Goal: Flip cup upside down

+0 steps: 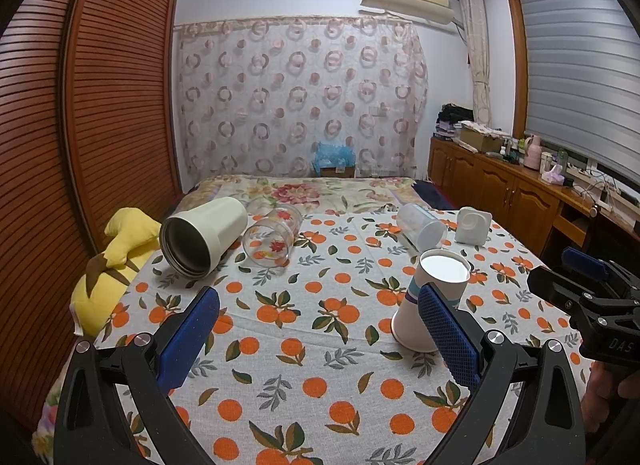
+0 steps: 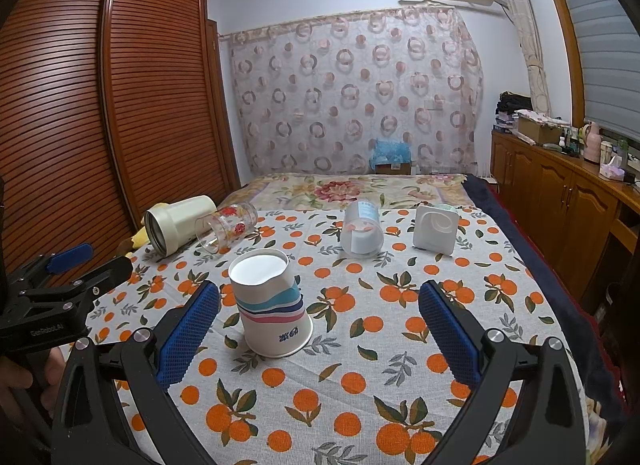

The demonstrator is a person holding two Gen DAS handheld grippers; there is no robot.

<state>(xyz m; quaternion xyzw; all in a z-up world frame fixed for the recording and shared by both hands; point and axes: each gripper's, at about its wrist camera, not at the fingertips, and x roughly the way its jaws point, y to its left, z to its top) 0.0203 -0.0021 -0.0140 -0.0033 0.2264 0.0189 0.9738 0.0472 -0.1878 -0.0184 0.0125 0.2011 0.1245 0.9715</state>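
A white paper cup (image 2: 272, 301) with blue and pink stripes stands upside down on the orange-print cloth (image 2: 360, 385), its rim on the cloth and its base up. My right gripper (image 2: 320, 329) is open around empty space, with the cup just inside its left finger. In the left wrist view the same cup (image 1: 430, 297) stands partly behind the right finger of my left gripper (image 1: 320, 329), which is open and empty. The right gripper (image 1: 588, 297) shows at the right edge there; the left gripper (image 2: 76, 269) shows at the left edge of the right wrist view.
Lying on their sides at the far end are a cream tumbler (image 2: 176, 223), a printed glass (image 2: 226, 227) and a frosted plastic cup (image 2: 362, 231). A white square object (image 2: 436, 229) stands at the far right. A yellow plush (image 1: 112, 265) lies at the left edge.
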